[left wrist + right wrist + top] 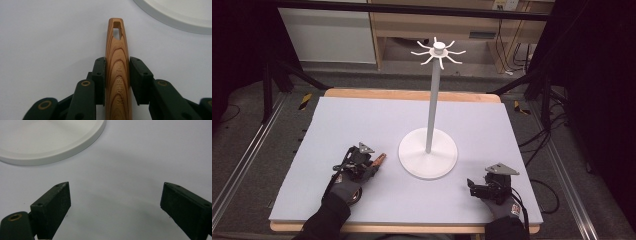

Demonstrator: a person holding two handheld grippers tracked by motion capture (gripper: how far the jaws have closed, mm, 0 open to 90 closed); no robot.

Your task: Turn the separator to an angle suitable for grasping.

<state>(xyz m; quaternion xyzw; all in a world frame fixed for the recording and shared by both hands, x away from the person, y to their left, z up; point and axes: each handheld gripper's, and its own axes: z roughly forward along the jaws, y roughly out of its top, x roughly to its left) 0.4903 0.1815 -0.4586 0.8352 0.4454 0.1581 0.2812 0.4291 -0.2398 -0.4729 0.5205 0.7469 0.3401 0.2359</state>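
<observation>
The left gripper (117, 75) had its jaws clamped on a wooden handle (117, 62), the slotted end poking forward toward the white stand (428, 150), probably so that the slot could go over one of the hooks (439, 52) at the top. The right gripper (115, 202) rested low over the table (362, 125), jaws spread wide and holding nothing, near the stand's base.

Left tool (117, 75) clamped on wooden handle (117, 50); right tool (115, 202) jaws spread.
</observation>
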